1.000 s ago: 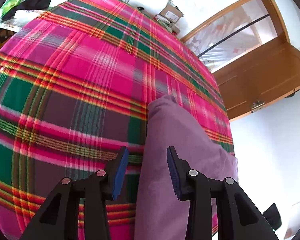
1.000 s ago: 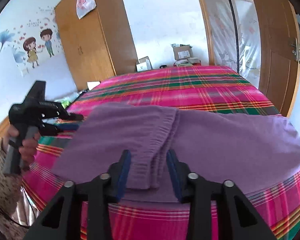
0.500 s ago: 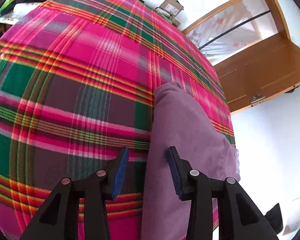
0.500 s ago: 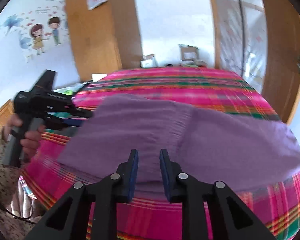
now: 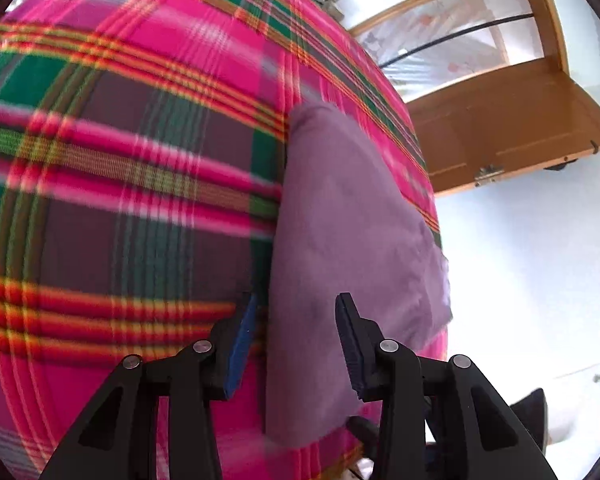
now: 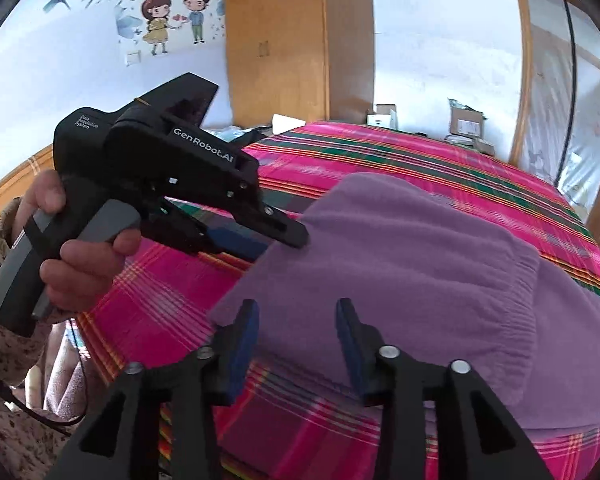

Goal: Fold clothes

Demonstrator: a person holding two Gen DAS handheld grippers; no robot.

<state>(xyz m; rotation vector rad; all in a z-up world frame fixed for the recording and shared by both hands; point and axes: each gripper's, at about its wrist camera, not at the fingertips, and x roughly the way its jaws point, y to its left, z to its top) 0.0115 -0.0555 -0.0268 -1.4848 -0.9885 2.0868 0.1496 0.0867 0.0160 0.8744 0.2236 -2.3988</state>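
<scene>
Right gripper (image 6: 296,330) has just sprung apart, sweater (image 6: 400,264) released onto the bed (image 6: 420,160) — that fold looks laid; left gripper (image 5: 296,332) gapes, empty, at its edge.

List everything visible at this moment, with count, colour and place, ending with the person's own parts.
purple sweater: one, purple knit, folded flat near the bed's edge.
bedspread: one, pink, green and orange plaid, covering the bed.
wardrobe: one, wooden, against the far wall.
wall sticker: one, cartoon couple, left wall.
door: one, wooden, open beside the bed.
cardboard boxes: a few, brown, beyond the bed.
left gripper: one, black, open astride the sweater's edge.
right gripper: one, black, jaws just opened, over the sweater.
left hand: one, holding the left gripper's handle.
</scene>
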